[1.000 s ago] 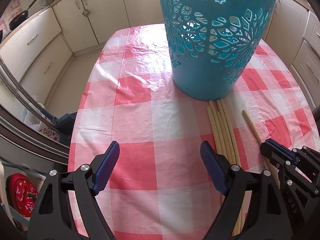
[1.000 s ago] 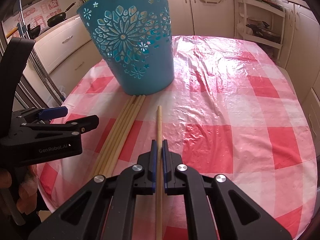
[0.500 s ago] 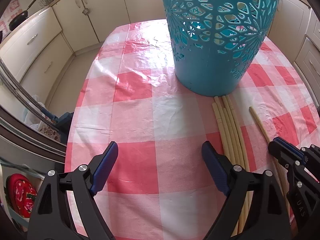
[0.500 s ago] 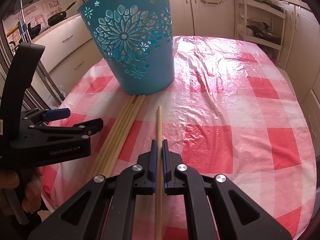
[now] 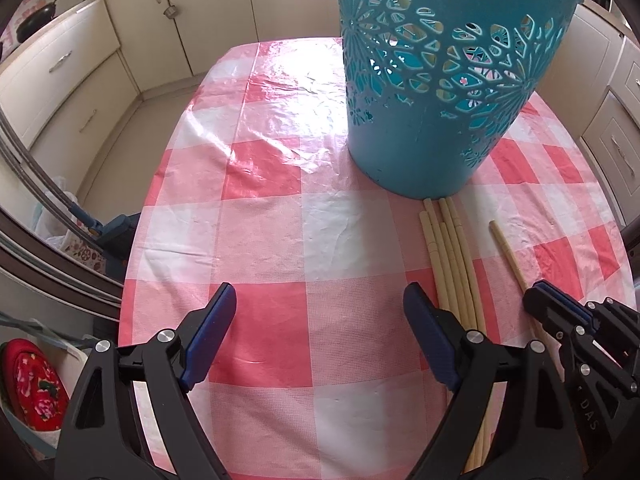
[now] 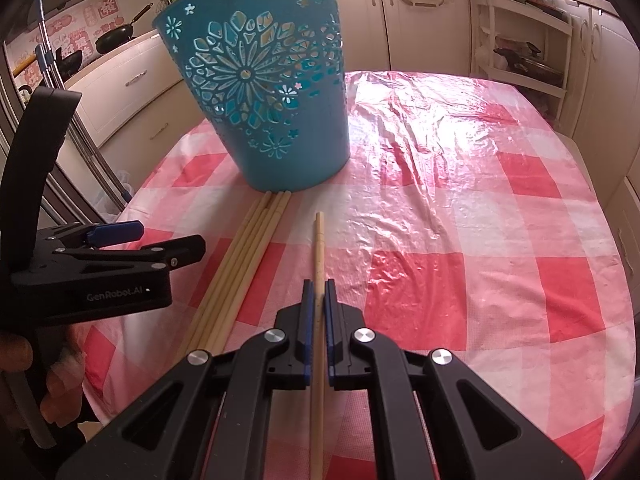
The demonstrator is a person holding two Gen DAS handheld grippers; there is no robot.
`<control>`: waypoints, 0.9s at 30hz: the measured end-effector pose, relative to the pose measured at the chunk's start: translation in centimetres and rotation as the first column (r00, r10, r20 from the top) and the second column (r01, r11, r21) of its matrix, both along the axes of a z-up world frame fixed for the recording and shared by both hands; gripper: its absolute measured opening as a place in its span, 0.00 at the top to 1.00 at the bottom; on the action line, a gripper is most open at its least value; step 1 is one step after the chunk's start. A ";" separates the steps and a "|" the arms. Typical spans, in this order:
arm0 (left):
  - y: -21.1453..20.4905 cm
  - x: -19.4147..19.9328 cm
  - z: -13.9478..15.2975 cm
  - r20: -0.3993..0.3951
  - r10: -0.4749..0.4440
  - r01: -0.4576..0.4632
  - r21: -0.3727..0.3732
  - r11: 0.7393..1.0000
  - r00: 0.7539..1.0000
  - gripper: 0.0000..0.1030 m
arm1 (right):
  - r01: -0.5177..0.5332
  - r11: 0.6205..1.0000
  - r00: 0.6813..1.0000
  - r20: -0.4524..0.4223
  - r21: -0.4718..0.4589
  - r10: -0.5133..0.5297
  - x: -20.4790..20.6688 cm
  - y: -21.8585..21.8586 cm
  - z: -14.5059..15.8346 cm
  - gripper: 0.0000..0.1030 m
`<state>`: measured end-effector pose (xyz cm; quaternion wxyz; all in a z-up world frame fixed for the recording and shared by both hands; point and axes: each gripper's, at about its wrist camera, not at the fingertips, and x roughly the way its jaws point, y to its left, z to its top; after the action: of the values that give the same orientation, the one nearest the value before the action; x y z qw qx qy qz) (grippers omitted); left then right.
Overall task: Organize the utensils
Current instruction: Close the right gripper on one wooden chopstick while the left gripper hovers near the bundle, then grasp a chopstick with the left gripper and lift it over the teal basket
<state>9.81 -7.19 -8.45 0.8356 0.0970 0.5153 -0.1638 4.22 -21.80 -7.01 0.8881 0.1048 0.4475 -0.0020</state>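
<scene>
A teal cut-out basket [image 5: 440, 80] stands upright on the checked table; it also shows in the right wrist view [image 6: 272, 92]. Several pale chopsticks [image 5: 452, 264] lie side by side in front of it, also in the right wrist view [image 6: 244, 256]. One chopstick [image 6: 319, 256] lies apart to their right, also in the left wrist view [image 5: 510, 254]. My right gripper [image 6: 319, 292] is shut on that single chopstick, low at the table; it shows in the left wrist view [image 5: 552, 304]. My left gripper [image 5: 320, 312] is open and empty above the cloth, left of the chopsticks, and shows in the right wrist view [image 6: 160, 240].
The table [image 6: 480, 240] has a red-and-white plastic cloth with rounded edges. Cream kitchen cabinets [image 5: 80, 64] surround it. A wok [image 6: 116, 34] sits on the far counter. A shelf rack [image 6: 520, 40] stands at the back right.
My left gripper has drifted slightly, so the basket sits a little farther right and higher in its view. The right gripper stays shut on the single chopstick.
</scene>
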 end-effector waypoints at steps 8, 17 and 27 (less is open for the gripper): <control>-1.4 -0.5 0.2 0.005 -0.050 0.051 -0.030 0.998 0.999 0.21 | 0.001 1.000 1.000 0.001 0.011 -0.001 0.1 -0.2 0.0 0.94; -2.1 -0.6 -0.1 -0.012 -0.073 0.073 -0.028 0.997 0.997 0.21 | 0.001 1.000 1.000 0.000 0.013 -0.001 0.1 -0.2 0.0 0.94; -2.2 -0.8 -0.4 -0.014 -0.069 0.069 -0.003 0.998 0.998 0.28 | 0.001 1.000 1.000 0.000 0.013 -0.001 0.2 -0.2 -0.1 0.94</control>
<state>9.03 -9.35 -8.87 0.8258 0.1124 0.5175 -0.1940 4.39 -21.97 -7.07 0.8875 0.1110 0.4472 0.0003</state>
